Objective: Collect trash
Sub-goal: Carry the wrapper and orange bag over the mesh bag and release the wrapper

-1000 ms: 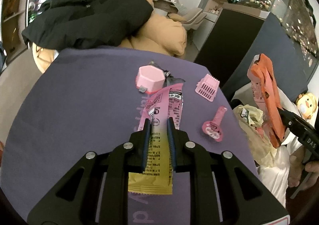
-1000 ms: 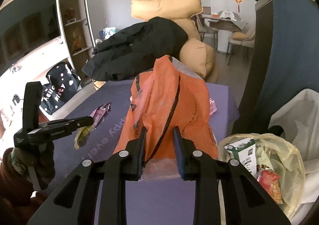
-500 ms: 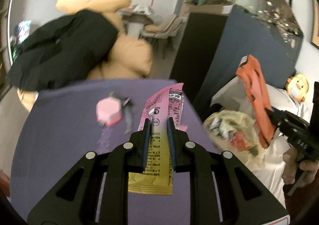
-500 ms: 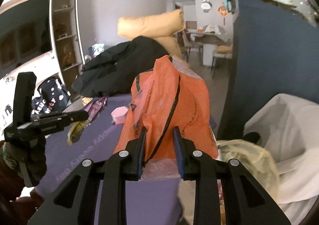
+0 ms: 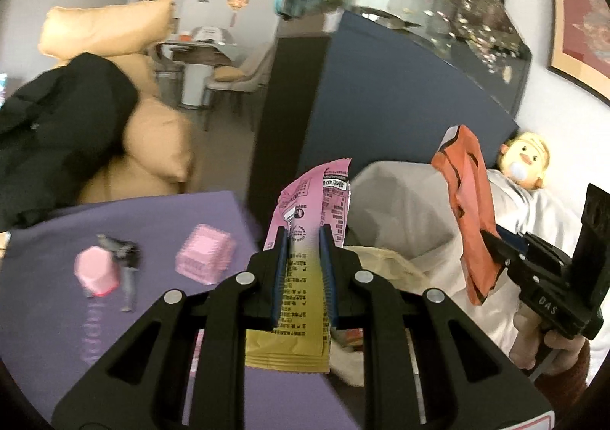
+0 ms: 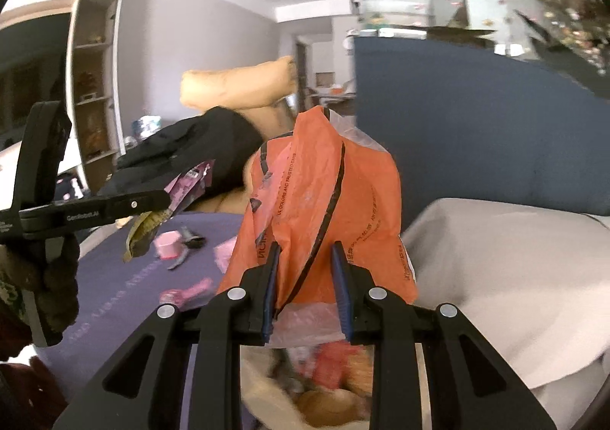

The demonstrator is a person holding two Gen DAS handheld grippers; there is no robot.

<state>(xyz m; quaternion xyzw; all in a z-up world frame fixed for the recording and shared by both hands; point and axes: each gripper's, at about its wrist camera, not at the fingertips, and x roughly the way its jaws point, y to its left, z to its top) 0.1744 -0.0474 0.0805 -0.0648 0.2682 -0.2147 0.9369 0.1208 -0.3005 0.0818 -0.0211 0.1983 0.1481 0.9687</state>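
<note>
Left claw (image 5: 303, 258) pinching pink-yellow wrapper (image 5: 309, 239); right claw (image 6: 307, 269) pinching orange bag (image 6: 324, 208). Both have swung off the purple bench (image 5: 114, 315) past its right edge, now over the trash bag (image 5: 385, 262). Judged: release next.

Home living room: sofa cushions (image 5: 152, 140), aquarium (image 5: 419, 2)

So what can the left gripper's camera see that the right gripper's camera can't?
Only the left wrist view shows the yellow-haired doll lying on white cloth and the framed picture on the wall. Only the right wrist view shows the tall wooden shelf unit. Both show the pink and yellow snack wrapper in the left gripper, the crumpled orange plastic bag in the right gripper, the purple tablecloth and the pink hexagonal cup.
</note>
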